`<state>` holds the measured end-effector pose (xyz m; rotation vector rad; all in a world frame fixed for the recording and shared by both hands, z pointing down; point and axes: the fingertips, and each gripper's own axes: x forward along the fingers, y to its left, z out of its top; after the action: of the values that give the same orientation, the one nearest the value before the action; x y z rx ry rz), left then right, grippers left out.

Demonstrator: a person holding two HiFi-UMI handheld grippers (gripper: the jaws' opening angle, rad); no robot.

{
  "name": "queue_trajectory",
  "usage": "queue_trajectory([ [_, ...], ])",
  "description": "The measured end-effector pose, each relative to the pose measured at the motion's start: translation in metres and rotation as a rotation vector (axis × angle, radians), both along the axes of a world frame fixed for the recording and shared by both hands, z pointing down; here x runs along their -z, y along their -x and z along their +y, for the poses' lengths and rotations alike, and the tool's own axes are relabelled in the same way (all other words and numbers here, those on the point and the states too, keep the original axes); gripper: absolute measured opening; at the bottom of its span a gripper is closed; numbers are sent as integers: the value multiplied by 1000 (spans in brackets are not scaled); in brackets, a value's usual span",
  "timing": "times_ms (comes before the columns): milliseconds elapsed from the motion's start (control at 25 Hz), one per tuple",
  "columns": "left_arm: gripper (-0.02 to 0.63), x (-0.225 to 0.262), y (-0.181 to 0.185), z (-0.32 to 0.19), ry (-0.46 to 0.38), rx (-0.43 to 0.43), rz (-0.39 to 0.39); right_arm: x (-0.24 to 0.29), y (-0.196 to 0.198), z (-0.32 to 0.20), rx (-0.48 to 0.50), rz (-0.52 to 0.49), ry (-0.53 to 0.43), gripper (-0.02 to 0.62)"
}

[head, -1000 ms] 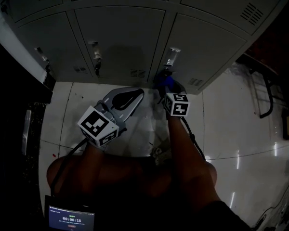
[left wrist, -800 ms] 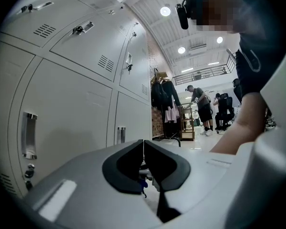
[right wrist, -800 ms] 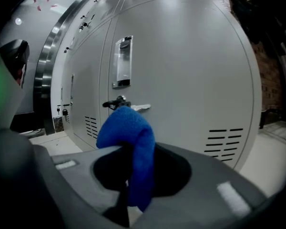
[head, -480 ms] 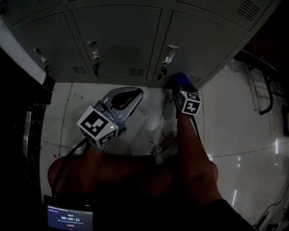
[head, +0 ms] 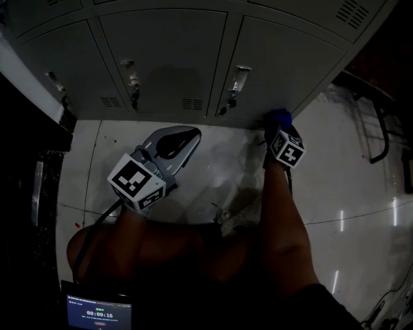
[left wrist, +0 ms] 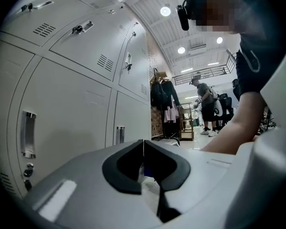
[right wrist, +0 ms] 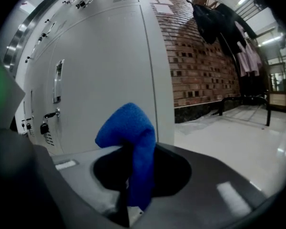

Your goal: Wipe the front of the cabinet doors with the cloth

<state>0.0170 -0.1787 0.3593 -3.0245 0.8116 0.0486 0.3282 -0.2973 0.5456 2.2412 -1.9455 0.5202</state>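
Note:
Grey cabinet doors (head: 162, 53) fill the top of the head view. My right gripper (head: 280, 125) is shut on a blue cloth (head: 278, 115), held at the lower right corner of the rightmost door (head: 289, 60), close to the floor. In the right gripper view the cloth (right wrist: 129, 128) folds over between the jaws of the right gripper (right wrist: 127, 187), with that door (right wrist: 105, 80) just ahead. My left gripper (head: 184, 136) hovers over the floor below the middle door, shut and empty. Its jaws meet in the left gripper view (left wrist: 143, 144), beside the doors (left wrist: 66, 109).
Latches with locks (head: 132, 81) (head: 237, 81) stick out from the doors. Glossy white floor (head: 344, 177) lies below. A black metal frame (head: 380, 139) stands at the right. A brick wall (right wrist: 205, 70) and hanging coats (left wrist: 162, 94) lie beyond; a person (left wrist: 207, 104) stands far off.
My right gripper has slid the blue cloth rightward along the bottom of the right door, from near its latch to its right corner. The left gripper has hardly moved.

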Motion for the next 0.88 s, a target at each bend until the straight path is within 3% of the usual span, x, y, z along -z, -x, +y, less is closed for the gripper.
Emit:
queue_trajectory([
  [240, 11, -1, 1, 0, 1, 2, -3, 4, -48, 11, -130, -36, -30, 74],
  [360, 11, 0, 1, -1, 0, 2, -1, 2, -50, 16, -148, -77, -21, 74],
  [440, 11, 1, 1, -2, -1, 3, 2, 9, -49, 16, -133, -43, -25, 74],
  [640, 11, -5, 5, -6, 13, 16, -19, 48, -24, 17, -35, 42, -62, 74],
  [880, 12, 15, 14, -4, -12, 27, 10, 111, 64, 19, 216, 131, -163, 74],
])
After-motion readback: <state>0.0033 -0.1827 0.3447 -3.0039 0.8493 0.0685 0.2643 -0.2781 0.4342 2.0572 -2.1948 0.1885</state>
